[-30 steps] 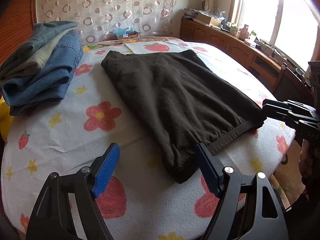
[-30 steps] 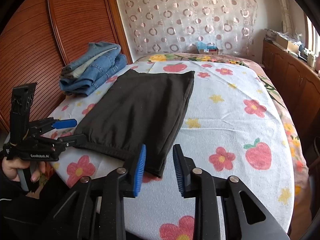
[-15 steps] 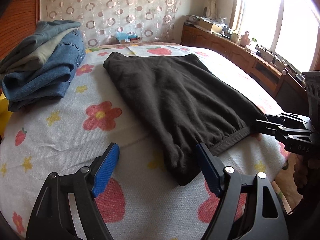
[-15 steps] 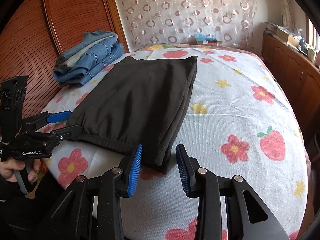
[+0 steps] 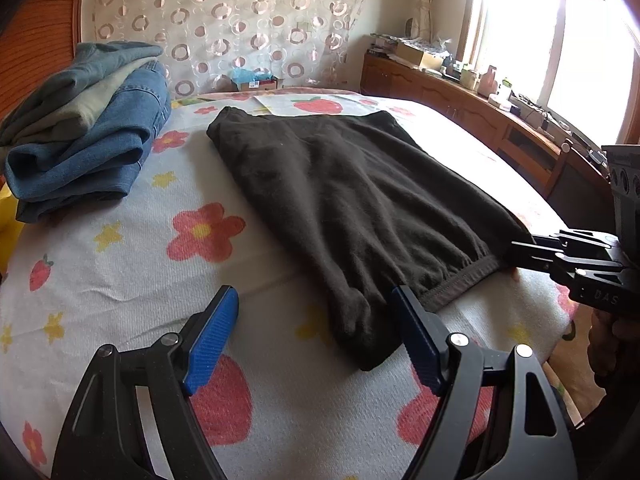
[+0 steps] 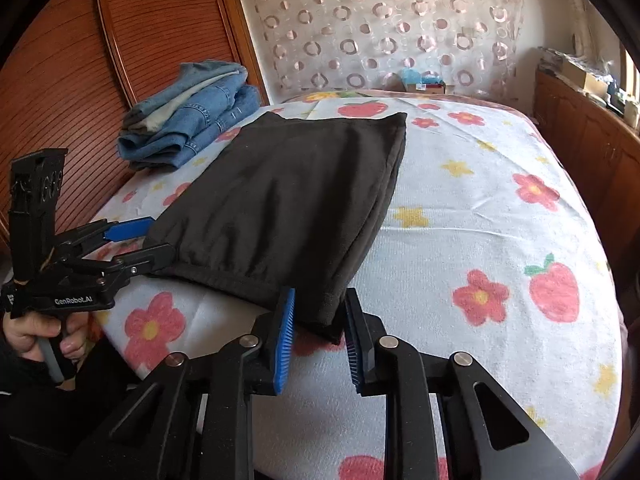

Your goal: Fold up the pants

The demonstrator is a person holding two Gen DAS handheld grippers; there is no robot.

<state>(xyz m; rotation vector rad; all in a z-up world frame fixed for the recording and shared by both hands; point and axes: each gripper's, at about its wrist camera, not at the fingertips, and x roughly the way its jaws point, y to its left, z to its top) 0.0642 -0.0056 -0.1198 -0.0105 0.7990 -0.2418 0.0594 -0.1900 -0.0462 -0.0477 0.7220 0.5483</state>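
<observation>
Black pants [image 5: 352, 200] lie folded flat on the flowered bed cover [image 5: 120, 280], waistband end toward me. My left gripper [image 5: 314, 308] is open wide over one near corner of the pants, which lies between its fingers untouched. From the right wrist view that left gripper [image 6: 160, 236] sits at the pants' [image 6: 288, 200] left waistband corner. My right gripper [image 6: 319, 300] is closing on the other near corner, and the dark cloth fills the gap between its blue pads. The left wrist view shows the right gripper [image 5: 516, 250] at the waistband's right end.
A pile of folded jeans [image 5: 80, 140] sits at the bed's far left, next to a ribbed wooden panel [image 6: 80, 60]. A wooden cabinet [image 5: 460, 100] with clutter runs under the window on the right. A hand [image 6: 36, 332] holds the left gripper's handle at the bed's edge.
The right gripper's jaws have narrowed around the pants' near corner. Both grippers sit slightly closer to the waistband than a second ago. The left jaws stay wide.
</observation>
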